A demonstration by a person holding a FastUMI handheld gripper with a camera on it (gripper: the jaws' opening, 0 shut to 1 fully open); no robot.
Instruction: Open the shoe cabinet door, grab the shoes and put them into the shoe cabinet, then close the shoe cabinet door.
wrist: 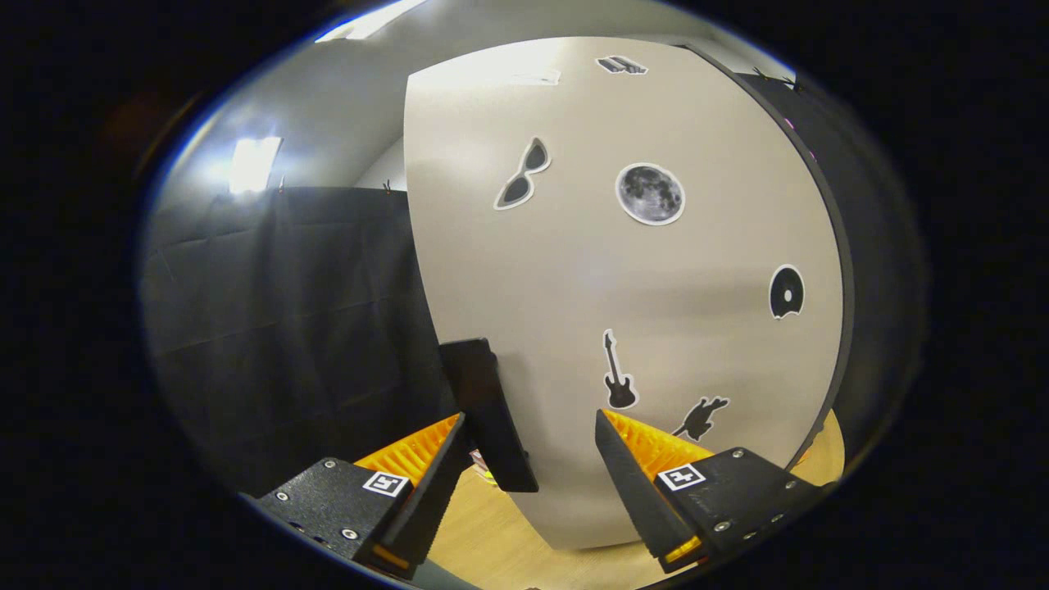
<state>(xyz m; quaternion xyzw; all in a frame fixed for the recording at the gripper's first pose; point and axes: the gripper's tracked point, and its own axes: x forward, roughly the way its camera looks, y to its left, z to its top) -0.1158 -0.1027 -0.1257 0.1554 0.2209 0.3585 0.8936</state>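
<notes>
The shoe cabinet door point(647, 279) is a pale beige panel with black stickers, standing upright just ahead of my fingers. A black bar handle point(488, 410) sits on its left edge. My gripper point(531, 418) is open. The handle stands between the fingers, close against the left finger point(426, 475), while the right finger point(639, 483) is apart from it in front of the door face. Neither finger presses on the handle. The cabinet's inside is hidden behind the door.
A black cloth wall point(287, 328) hangs to the left of the door edge. Light wooden floor point(492, 541) runs under the door and fingers. A dark rim point(840, 311) borders the door's right side.
</notes>
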